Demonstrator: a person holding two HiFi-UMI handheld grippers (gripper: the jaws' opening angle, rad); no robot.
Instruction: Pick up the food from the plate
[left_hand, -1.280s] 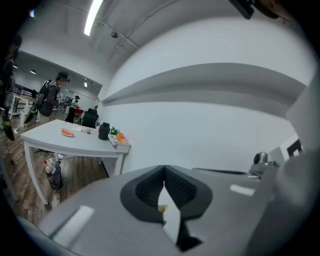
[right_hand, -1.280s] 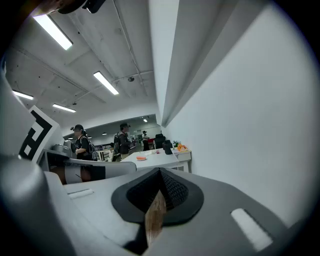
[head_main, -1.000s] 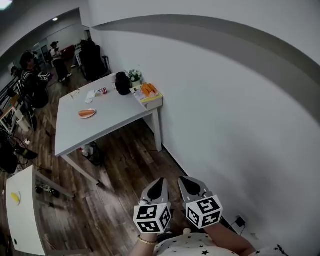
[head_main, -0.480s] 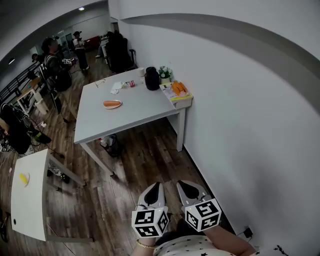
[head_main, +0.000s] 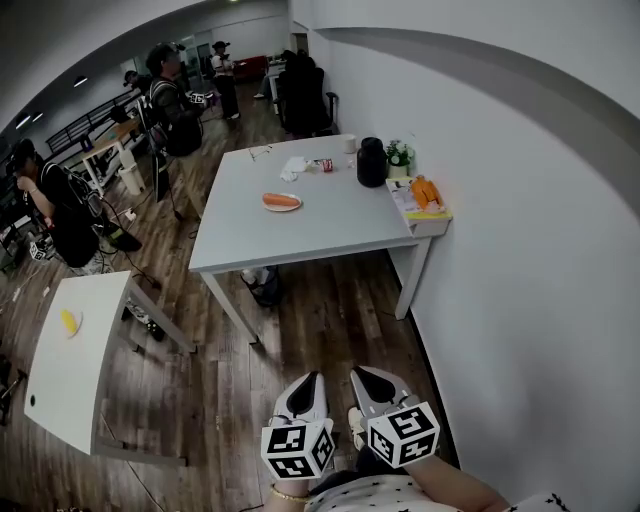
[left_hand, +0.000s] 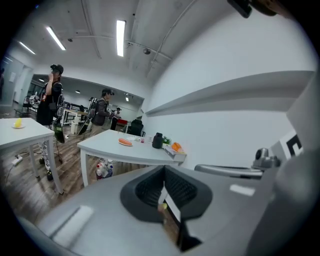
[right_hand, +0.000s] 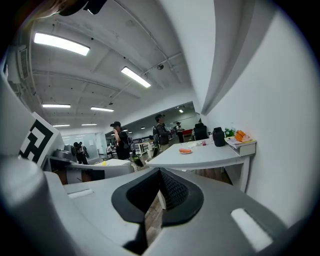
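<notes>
Task not begun. The food (head_main: 281, 200) lies on its plate (head_main: 297, 208) on the desk (head_main: 335, 228), well apart from both grippers, at 11 o'clock. Left gripper (head_main: 309, 385) and right gripper (head_main: 364, 380) hang low, jaws clenched on nothing. Approach and grasp are outstanding.

grey table (head_main: 330, 235) sits right up against the wall; plate (head_main: 282, 203) near its middle; crumpled paper (head_main: 293, 167) by the far edge; black jug (head_main: 371, 162) and little plant (head_main: 399, 153) at the far wall-side corner; pale box (head_main: 428, 218) on the wall-side edge

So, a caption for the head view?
Left gripper and right gripper shut, held low; food on plate across the room.
</notes>
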